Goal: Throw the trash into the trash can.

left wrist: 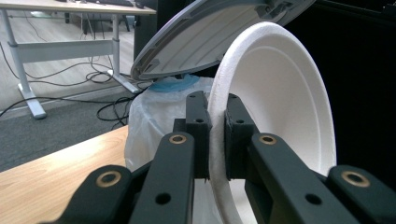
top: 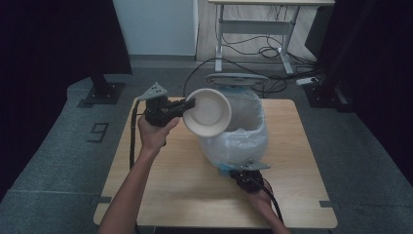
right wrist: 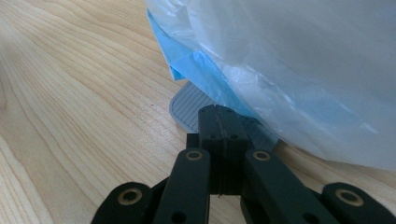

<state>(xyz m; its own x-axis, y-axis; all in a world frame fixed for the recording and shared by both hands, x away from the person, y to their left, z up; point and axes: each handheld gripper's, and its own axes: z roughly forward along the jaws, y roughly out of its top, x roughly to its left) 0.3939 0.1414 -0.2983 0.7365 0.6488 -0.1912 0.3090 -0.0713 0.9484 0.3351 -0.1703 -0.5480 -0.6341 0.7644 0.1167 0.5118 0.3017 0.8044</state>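
A white foam bowl [top: 207, 112] hangs tilted on its side above the table, beside the mouth of a bin [top: 243, 131] lined with a pale plastic bag. My left gripper [top: 187, 105] is shut on the bowl's rim [left wrist: 219, 93], one jaw inside and one outside. The bin's grey lid [top: 237, 78] stands raised behind the bowl, its underside [left wrist: 201, 37] towards the left gripper view. At the bin's foot my right gripper [top: 239, 171] is shut with nothing between its jaws. Its tips [right wrist: 219, 116] rest on the grey ribbed pedal [right wrist: 184, 107] that sticks out under the blue bag edge.
The bin stands on a light wooden table [top: 170, 185], right of centre. On the floor behind are a desk frame [top: 253, 29] with loose cables and two dark stand bases [top: 102, 92]. Dark curtains hang at both sides.
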